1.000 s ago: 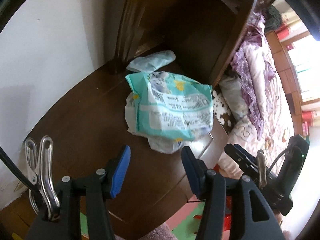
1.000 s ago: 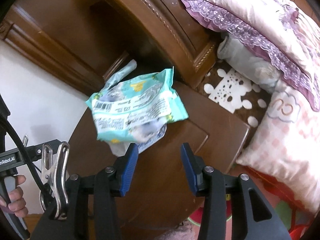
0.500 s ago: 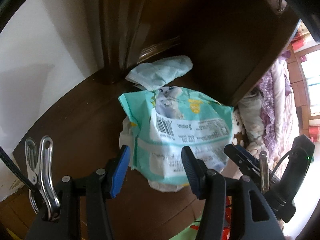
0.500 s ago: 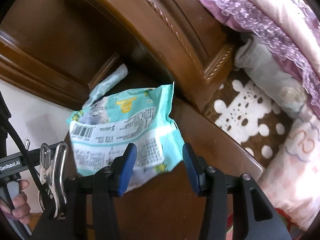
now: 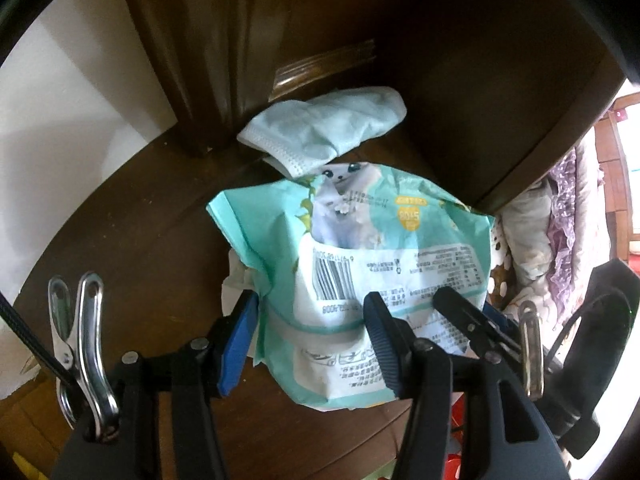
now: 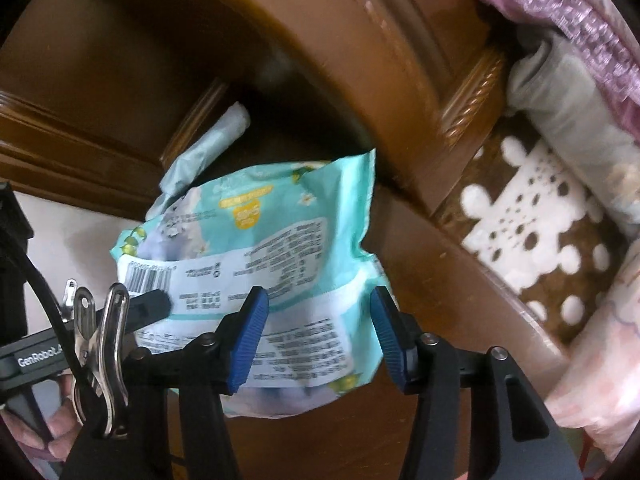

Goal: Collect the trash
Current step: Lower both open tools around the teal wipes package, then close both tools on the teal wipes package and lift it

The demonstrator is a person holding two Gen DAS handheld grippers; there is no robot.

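Both grippers stand with jaws spread around a crumpled teal wet-wipe packet (image 5: 376, 272) on a dark wooden nightstand (image 5: 132, 232), neither yet pinching it. The left gripper (image 5: 308, 340) straddles the near edge of the packet, its blue pads on either side of the barcode panel, apparently just above or grazing the film; whether they touch cannot be told. The right gripper (image 6: 316, 336) frames the same packet's near edge from the other side, open wide, with the left tool's black fingertip poking in beside the barcode. Behind the packet, toward the carved wooden headboard (image 5: 440, 60), lies a used pale-blue face mask (image 5: 328, 128), partly tucked under the packet's far rim, and a scrap of white tissue (image 5: 236, 284) shows under the packet's left edge. To the packet's right, past the nightstand's edge, lies bedding (image 6: 560, 184) in purple, grey and brown-and-white. The step in hand appears to be the approach for the first pickup. The next move likely calls for one gripper to close on the loose film and lift, leaving the mask and tissue for later passes; the slack, slippery wrapper could slide out of a shallow pinch.
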